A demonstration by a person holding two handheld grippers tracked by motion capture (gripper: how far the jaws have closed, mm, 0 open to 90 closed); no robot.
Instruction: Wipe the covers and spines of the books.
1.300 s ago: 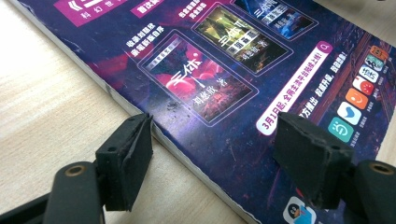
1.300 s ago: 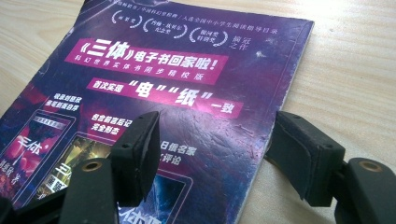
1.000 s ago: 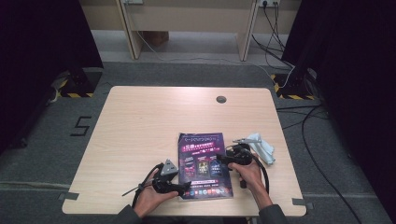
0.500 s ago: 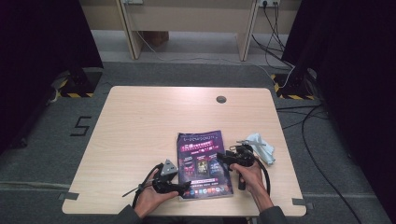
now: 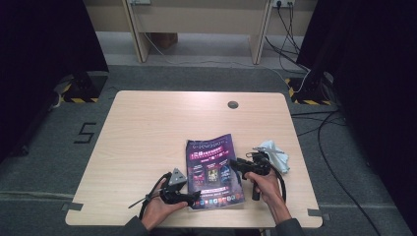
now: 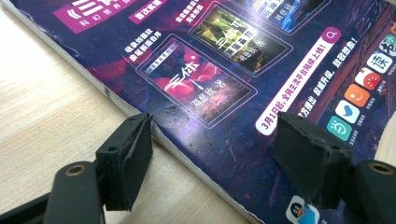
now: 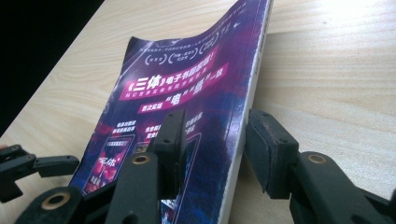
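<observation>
The high view is looking forward and down from well above the counter (image 5: pixel 147 128). Both gripper views are riding close over it, peering along their jaws from opposite edges, sharing the purple magazine (image 5: pixel 214 169) at lower centre.

The magazine (image 5: pixel 214 169) lay flat and closed on the wooden surface (image 5: pixel 147 132), near its front edge and a little right of the middle. Its glossy cover was dark purple — printed with pink title bands, white Chinese text, three small framed pictures across the middle and a row of coloured app icons along the near edge. The long sides ran roughly away from that front edge, with the top tilted slightly leftward. In the right gripper view the far corner of the cover (image 7: pixel 224 28) curled upward — white page edges showed along the side.
</observation>
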